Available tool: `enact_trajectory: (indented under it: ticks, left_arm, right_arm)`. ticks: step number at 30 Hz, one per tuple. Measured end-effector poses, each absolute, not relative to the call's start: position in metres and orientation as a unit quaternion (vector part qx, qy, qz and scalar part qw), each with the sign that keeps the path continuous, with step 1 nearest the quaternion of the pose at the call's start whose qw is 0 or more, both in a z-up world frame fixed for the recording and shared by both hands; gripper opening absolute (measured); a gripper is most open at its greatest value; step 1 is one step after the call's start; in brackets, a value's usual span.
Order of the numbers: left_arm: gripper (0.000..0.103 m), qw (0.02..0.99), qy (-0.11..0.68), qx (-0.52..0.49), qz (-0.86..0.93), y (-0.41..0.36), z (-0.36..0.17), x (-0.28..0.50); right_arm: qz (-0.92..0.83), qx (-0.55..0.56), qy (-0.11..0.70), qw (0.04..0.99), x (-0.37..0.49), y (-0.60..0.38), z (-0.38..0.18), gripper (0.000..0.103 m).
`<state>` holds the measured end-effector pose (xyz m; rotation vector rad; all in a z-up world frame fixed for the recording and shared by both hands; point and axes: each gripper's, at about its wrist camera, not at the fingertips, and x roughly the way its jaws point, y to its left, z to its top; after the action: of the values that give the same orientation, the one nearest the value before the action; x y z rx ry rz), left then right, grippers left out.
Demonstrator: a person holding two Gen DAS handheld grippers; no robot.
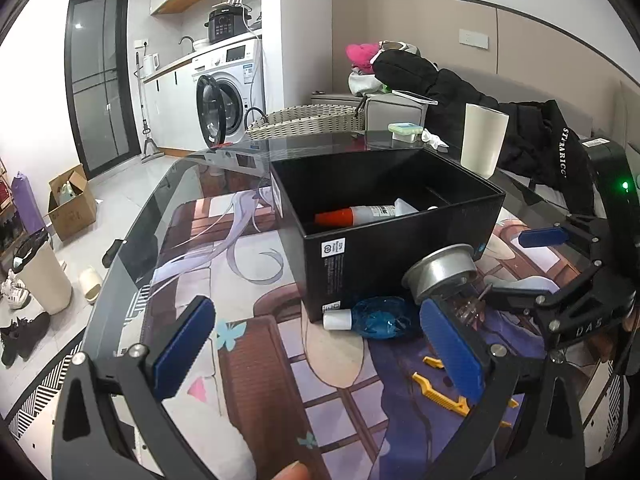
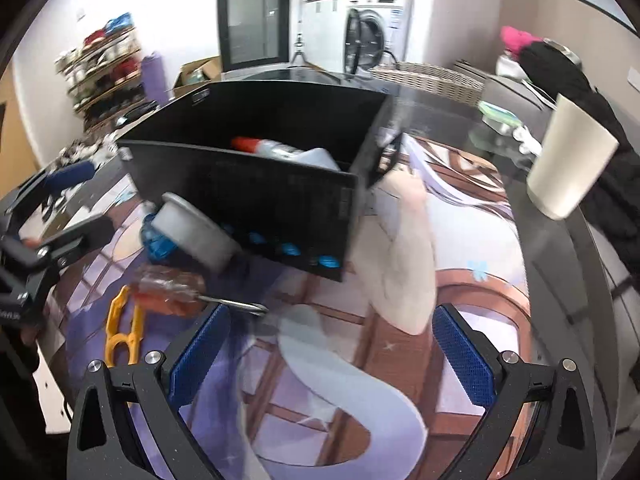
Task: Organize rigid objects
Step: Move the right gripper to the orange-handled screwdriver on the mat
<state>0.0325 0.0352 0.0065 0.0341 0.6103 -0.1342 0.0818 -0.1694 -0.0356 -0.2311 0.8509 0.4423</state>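
Readable writing: white letters "STYLARICC" (partly cut off, uncertain) run down the black jacket draped behind the table; "DAS" is stamped on my right gripper body as seen from the left wrist. The open black cardboard box carries a white label and fine print on its near wall, too small to read. My left gripper has its blue pads spread wide with nothing between them; box straight ahead of it. In the right wrist view my right gripper is likewise spread, empty, box ahead and to its left; that frame is motion-blurred. Inside the box: a white bottle with orange cap lying down, label illegible, other white items half hidden by the wall. Just before the box's near wall lie a blue translucent bottle with white cap and a round metal tin tilted on its side, which partly covers a clear-handled screwdriver. Yellow plastic clip nearer to me, partly behind the left gripper's right finger. Tall cream cup upright, beyond the box to its right, on the glass table.
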Motion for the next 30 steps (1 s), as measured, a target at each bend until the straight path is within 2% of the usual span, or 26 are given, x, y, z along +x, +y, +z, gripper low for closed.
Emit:
enact_trajectory:
  ticks: [6, 20, 30]
  left_arm:
    - [0.103, 0.951, 0.302, 0.005, -0.070, 0.039, 0.007, 0.034]
    - [0.103, 0.948, 0.315, 0.011, -0.049, 0.049, 0.005, 0.027]
    - [0.103, 0.947, 0.317, -0.011, -0.055, 0.057, 0.004, 0.029]
  right_arm:
    - [0.259, -0.065, 0.423, 0.866, 0.074, -0.162, -0.032, 0.103]
    - [0.279, -0.062, 0.425, 0.859, 0.071, -0.120, -0.038, 0.103]
    - [0.260, -0.048, 0.429, 0.864, 0.077, -0.124, -0.039, 0.103]
